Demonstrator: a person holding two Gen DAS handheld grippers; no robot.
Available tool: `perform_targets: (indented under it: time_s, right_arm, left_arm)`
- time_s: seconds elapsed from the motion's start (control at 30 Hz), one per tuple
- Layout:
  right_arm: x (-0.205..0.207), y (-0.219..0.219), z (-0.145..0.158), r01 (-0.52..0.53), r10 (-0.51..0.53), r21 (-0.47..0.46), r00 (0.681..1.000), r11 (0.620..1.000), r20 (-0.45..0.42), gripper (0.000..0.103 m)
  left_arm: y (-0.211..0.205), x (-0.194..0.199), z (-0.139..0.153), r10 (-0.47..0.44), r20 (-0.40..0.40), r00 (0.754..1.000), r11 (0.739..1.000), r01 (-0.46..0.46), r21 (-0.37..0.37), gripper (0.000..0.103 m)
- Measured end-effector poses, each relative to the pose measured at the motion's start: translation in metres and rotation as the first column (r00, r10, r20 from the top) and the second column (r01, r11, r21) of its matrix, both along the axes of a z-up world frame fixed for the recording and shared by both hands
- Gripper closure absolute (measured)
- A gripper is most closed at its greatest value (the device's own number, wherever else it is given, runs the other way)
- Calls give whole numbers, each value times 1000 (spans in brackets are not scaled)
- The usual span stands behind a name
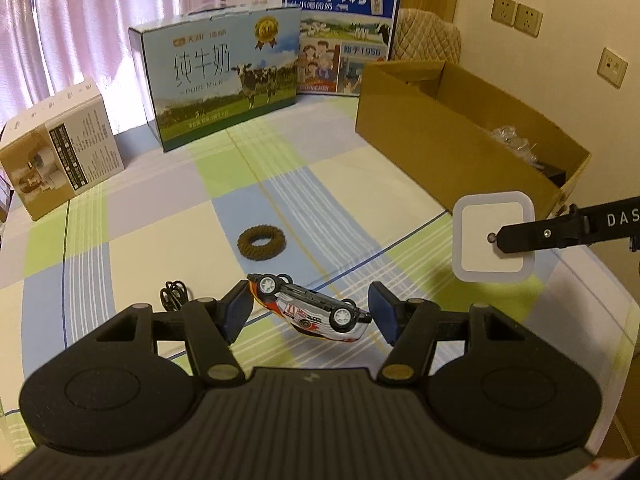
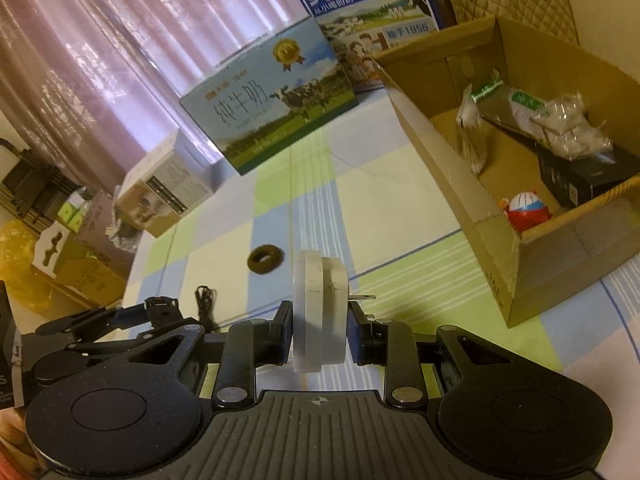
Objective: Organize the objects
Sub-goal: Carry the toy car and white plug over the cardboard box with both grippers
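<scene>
— Checked cloth in green, blue and cream (image 1: 132, 248) covered the surface, with pink curtains (image 1: 80, 32) behind. What stood along the back?

— Two milk cartons: a pale blue one printed with a cow (image 1: 224, 80) and a darker blue one (image 1: 344, 32) behind it, plus a smaller white-and-tan box (image 1: 60, 152) off to the left. An open cardboard box (image 1: 432, 140) sat to the right.

— And the left gripper (image 1: 308, 314)?

— Its jaws were spread wide, holding nothing. A toy car (image 1: 310, 312) lay upside down on the cloth between the blue pads (image 1: 236, 312), wheels up; one end looked close to the left-side pad, though contact could not be confirmed.

— The right gripper (image 2: 318, 330)?

— It was clamped on a white square plug-in night light (image 2: 318, 312), held edge-on above the cloth, metal prongs pointing toward the box. The left camera showed the same light (image 1: 494, 236) face-on, just in front of the box's near corner.

— What else lay on the cloth?

— A brown knobbly ring (image 1: 262, 243) sat beyond the car, well apart from it, and a small coil of black cord (image 1: 174, 294) lay near the left gripper's left finger.

— Inside the box?

— Crinkled clear plastic bags (image 2: 560, 124), a black carton (image 2: 588, 176) and a small red, white and blue figure (image 2: 526, 210) near the front wall.
</scene>
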State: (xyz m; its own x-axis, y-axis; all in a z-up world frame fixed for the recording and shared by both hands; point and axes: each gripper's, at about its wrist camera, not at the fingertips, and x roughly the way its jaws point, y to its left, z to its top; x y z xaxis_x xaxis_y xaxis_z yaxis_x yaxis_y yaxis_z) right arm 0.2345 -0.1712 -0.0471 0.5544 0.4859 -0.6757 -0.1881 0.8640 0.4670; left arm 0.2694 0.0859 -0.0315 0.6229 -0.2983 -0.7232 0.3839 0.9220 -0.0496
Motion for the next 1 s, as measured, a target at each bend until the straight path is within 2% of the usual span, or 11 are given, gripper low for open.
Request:
perform_targets:
  time_s: [0.47,0.7,1.0]
  right_arm:
    - [-5,-48,45,-35,31,51,996,998,86,79]
    - [4,-90,65,-17,8,69,992,997,125,79]
    - [25,-156,70,41,-51,77,990,996,129,79]
  left_arm:
    - [-58,-9,35,-23,84,996,999,26,-37,43]
    - [-104,-1,48,-51,121,991,996,59,-59,43]
    - [-172,22,57,-107,141,984,991,117,-65,43]
